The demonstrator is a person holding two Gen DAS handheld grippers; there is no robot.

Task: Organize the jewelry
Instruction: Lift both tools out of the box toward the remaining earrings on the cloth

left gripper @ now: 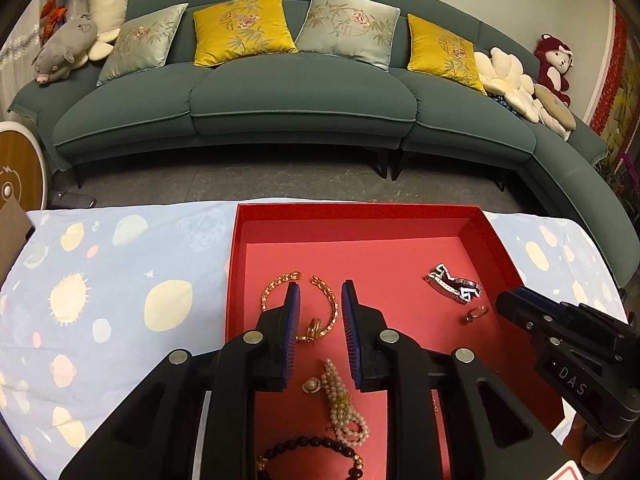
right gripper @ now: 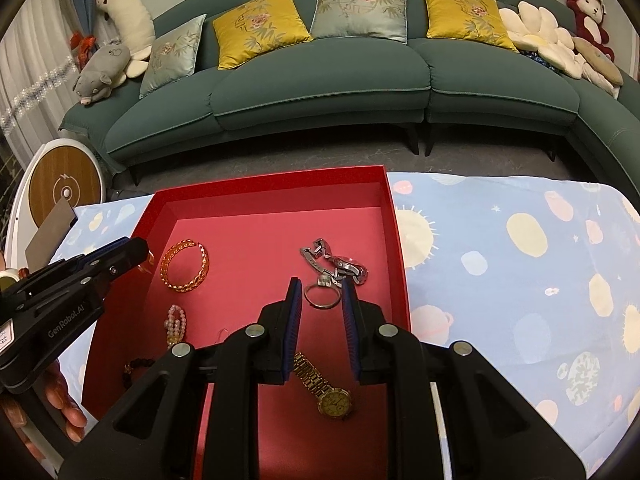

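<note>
An open red box (left gripper: 360, 210) holds the jewelry. My left gripper (left gripper: 320, 292) is open low over its left half. A gold chain bracelet (left gripper: 330, 304) and a gold ring (left gripper: 314, 328) lie on the floor between the jaws, untouched by the pads. Pearl strands (left gripper: 344, 404) and a dark bead bracelet (left gripper: 316, 446) lie nearer me. My right gripper (right gripper: 321, 286) is open over the right half of the box (right gripper: 272, 182). A thin silver ring (right gripper: 322, 298) lies just past its tips, in front of a silver watch (right gripper: 336, 266). A gold watch (right gripper: 334, 400) lies under the jaws.
The box sits on a light blue cloth (left gripper: 100, 280) printed with planets, which stretches to both sides (right gripper: 520, 280). A green sofa (left gripper: 296, 92) with cushions stands beyond the floor gap. A hand (right gripper: 60, 400) holds the left gripper (right gripper: 138, 254) at the box's left wall.
</note>
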